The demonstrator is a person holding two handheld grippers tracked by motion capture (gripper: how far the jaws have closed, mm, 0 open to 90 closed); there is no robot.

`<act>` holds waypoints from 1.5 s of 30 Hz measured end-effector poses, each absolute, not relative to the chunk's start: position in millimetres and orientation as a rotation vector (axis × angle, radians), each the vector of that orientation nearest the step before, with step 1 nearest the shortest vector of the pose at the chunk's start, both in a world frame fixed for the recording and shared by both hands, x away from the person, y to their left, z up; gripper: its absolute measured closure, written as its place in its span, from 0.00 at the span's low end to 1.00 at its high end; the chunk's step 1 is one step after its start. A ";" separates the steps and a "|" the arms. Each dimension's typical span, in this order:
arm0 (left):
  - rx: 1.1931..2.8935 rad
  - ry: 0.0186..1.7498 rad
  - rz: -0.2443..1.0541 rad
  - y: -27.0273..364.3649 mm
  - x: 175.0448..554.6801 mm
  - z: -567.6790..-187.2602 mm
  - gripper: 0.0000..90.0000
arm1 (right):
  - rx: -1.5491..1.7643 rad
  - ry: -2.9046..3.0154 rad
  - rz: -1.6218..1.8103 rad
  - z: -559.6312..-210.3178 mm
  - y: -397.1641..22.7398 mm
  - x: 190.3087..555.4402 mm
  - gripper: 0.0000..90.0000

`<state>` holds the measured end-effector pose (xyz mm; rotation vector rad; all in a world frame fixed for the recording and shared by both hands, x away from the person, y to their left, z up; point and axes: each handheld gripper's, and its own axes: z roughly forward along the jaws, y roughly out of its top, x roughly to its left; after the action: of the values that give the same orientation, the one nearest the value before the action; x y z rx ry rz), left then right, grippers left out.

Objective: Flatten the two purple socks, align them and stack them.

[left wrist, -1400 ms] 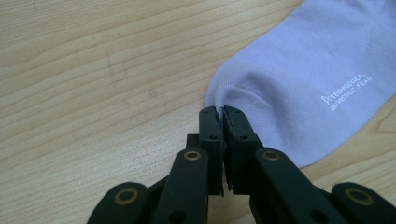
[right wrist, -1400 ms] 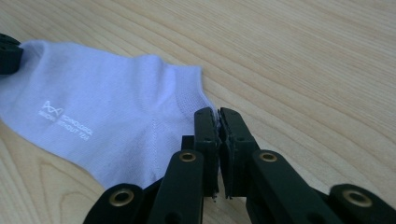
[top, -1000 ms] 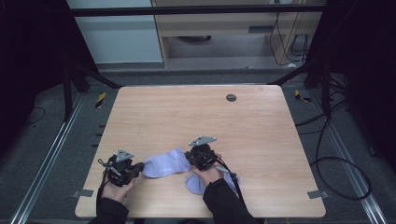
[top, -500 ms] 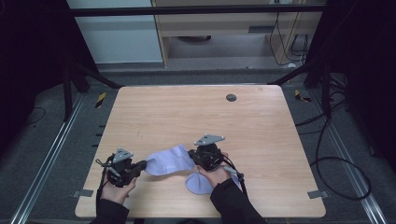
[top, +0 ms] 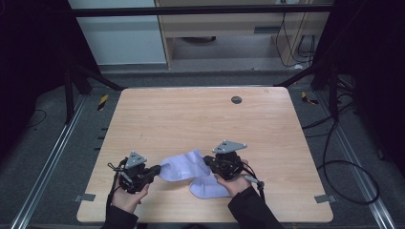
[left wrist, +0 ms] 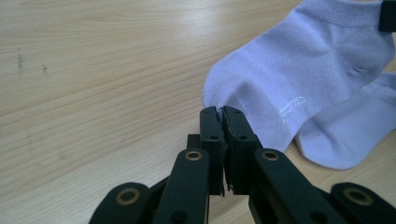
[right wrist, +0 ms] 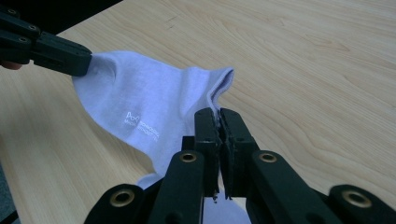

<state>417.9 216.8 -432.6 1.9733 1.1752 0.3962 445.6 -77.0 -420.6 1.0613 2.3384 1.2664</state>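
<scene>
Near the table (top: 200, 114) front edge, left claw (left wrist: 223, 114) and right claw (right wrist: 219, 116) are both clamping shut on opposite ends of upper sock (top: 184, 167), draping it over lower sock (top: 207, 187); thin pinches risk slipping if pulled apart

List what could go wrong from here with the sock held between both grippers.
1. The left gripper pinches only the thin toe edge of the upper sock; a pull might slip it free.
2. The right gripper likewise bites just the cuff rim.
3. The lower sock lies partly underneath and could get dragged along.
</scene>
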 end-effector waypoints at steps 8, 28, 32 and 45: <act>2.007 1.120 0.367 193.9 412.9 -429.3 0.96 | 1.094 2.322 1.269 -420.5 -103.6 430.3 0.96; 2.132 1.008 0.289 138.7 408.4 -441.1 0.96 | 1.201 2.284 1.234 -435.7 -163.4 397.6 0.96; 2.142 1.011 0.281 135.9 409.2 -445.2 0.96 | 1.215 2.288 1.221 -441.1 -167.6 397.2 0.96; 2.180 1.012 0.262 126.8 413.2 -458.8 0.96 | 1.239 2.313 1.171 -451.9 -171.8 398.1 0.96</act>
<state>413.2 126.8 -458.8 2.1801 1.0118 0.2621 398.1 -171.8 -451.9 1.2388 2.3134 1.1707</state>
